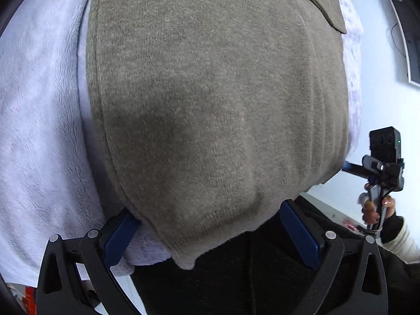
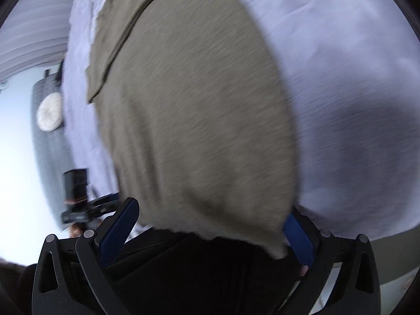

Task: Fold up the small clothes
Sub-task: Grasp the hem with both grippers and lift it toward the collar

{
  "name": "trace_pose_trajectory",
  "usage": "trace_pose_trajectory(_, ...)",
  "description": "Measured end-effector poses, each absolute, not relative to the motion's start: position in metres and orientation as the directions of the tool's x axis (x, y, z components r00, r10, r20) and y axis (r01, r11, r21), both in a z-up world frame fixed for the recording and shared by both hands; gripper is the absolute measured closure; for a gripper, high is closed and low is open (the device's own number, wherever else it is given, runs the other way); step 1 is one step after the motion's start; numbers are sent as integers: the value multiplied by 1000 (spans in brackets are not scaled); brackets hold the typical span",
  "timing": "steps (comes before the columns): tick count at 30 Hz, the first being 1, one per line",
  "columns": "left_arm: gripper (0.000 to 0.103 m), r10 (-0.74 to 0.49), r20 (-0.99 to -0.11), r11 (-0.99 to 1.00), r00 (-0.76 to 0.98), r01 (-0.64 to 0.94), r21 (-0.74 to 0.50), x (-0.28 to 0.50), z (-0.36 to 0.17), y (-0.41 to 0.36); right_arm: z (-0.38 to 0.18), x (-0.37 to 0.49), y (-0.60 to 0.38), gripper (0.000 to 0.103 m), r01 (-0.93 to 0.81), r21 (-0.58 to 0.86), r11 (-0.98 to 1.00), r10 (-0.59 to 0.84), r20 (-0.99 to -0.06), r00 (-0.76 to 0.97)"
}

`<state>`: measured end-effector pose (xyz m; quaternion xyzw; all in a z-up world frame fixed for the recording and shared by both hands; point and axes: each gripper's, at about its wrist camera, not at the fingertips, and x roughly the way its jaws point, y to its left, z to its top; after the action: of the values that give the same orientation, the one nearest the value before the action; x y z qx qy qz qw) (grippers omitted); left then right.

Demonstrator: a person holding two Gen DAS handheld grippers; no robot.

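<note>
A grey-brown knit garment lies spread on a white fluffy blanket and fills most of both views; it also shows in the right wrist view. My left gripper is open, its blue pads wide apart at the garment's near hem, which lies between them. My right gripper is open too, blue pads on either side of the near hem, holding nothing. The right gripper also shows at the right edge of the left wrist view. The right wrist view is motion-blurred.
The white blanket extends around the garment. A grey chair with a round cream cushion stands at the left. A dark framed panel hangs on the white wall. Dark clothing of the person is close below the grippers.
</note>
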<state>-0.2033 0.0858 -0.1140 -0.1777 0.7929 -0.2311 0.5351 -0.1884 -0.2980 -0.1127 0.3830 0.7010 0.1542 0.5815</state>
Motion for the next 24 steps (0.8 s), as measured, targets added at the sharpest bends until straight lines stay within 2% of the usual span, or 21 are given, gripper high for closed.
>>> trace_pose_trajectory(2,0,-557,-744,813,-369,-57,-580,-207,-110,89,-114,-187,-286,0,340,693,636,747,-663,-46)
trace_pose_trajectory(6,2,-559,-747,816,-361,-76,-574,-210,-105,92,-123,-188,-281,4,383,668,638,739,-671,-63)
trace_pose_trajectory(7,13,-551,-755,822,-356,-75,-564,-209,-102,93,-125,-188,-282,17,403,649,645,727,-683,-65)
trace_pose_trajectory(8,21,-544,-759,827,-357,-72,-558,-209,-101,87,-126,-189,-284,40,420,629,654,715,-695,-75)
trace_pose_trajectory(9,36,-540,-759,828,-363,-68,-556,-209,-101,89,-128,-191,-288,54,429,615,662,707,-702,-83)
trace_pose_trajectory(10,52,-542,-756,826,-367,-71,-559,-208,-101,94,-129,-192,-290,78,431,606,669,700,-709,-88)
trace_pose_trajectory(11,61,-554,-746,819,-370,-80,-568,-208,-101,96,-128,-192,-291,84,425,609,669,701,-708,-89)
trace_pose_trajectory(12,79,-568,-733,809,-375,-87,-582,-208,-102,96,-128,-193,-291,85,417,621,664,708,-701,-85)
trace_pose_trajectory(13,87,-580,-722,799,-377,-88,-595,-208,-105,96,-125,-192,-290,86,406,638,654,720,-690,-77)
trace_pose_trajectory(18,87,-698,-656,709,-288,-147,-690,-193,-80,118,-105,-182,-288,89,381,728,570,787,-617,1)
trace_pose_trajectory(24,87,-759,-650,645,-40,-178,-743,-129,-39,158,-80,-129,-297,90,343,853,394,843,-484,234)
